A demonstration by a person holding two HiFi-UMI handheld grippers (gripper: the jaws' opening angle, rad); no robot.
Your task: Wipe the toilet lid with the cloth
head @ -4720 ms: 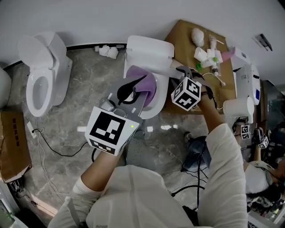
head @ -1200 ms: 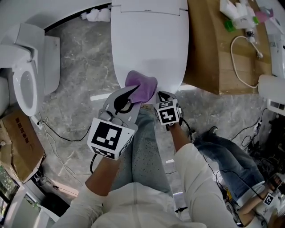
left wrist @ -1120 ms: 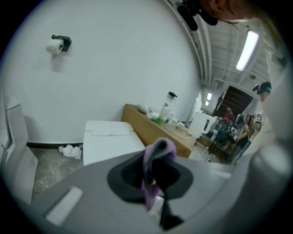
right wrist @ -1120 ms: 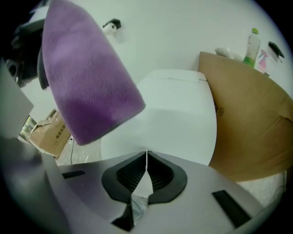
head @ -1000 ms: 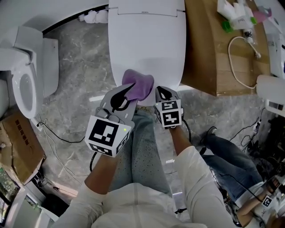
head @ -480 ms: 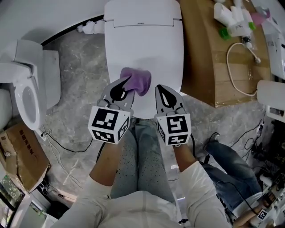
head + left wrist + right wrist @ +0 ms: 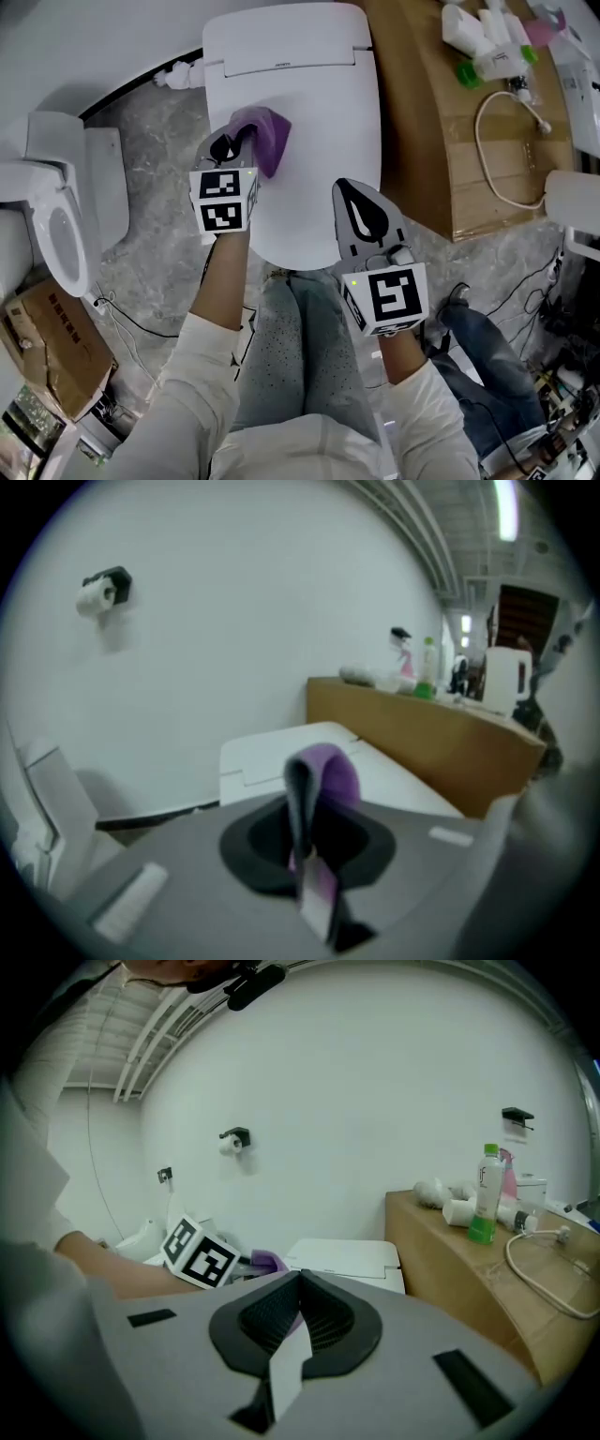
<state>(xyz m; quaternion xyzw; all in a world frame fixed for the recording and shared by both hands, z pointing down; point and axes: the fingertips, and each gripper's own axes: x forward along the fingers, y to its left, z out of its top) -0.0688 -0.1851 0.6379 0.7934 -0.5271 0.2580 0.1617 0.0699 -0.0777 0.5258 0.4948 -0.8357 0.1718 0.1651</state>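
Gripping a purple cloth [image 7: 269, 134], the left gripper [image 7: 231, 147] hovers over the closed white toilet lid [image 7: 323, 122], with the cloth at about 10 o'clock on the lid; whether cloth and lid touch cannot be told. In the left gripper view the jaws pinch the cloth's folded edge [image 7: 330, 769]. The right gripper [image 7: 356, 197] hangs at the lid's 5 o'clock rim, its jaws pressed together on nothing. A wooden counter [image 7: 427, 131] with a white cable stands at the toilet's 3 o'clock, and a second toilet [image 7: 52, 220] at 9 o'clock.
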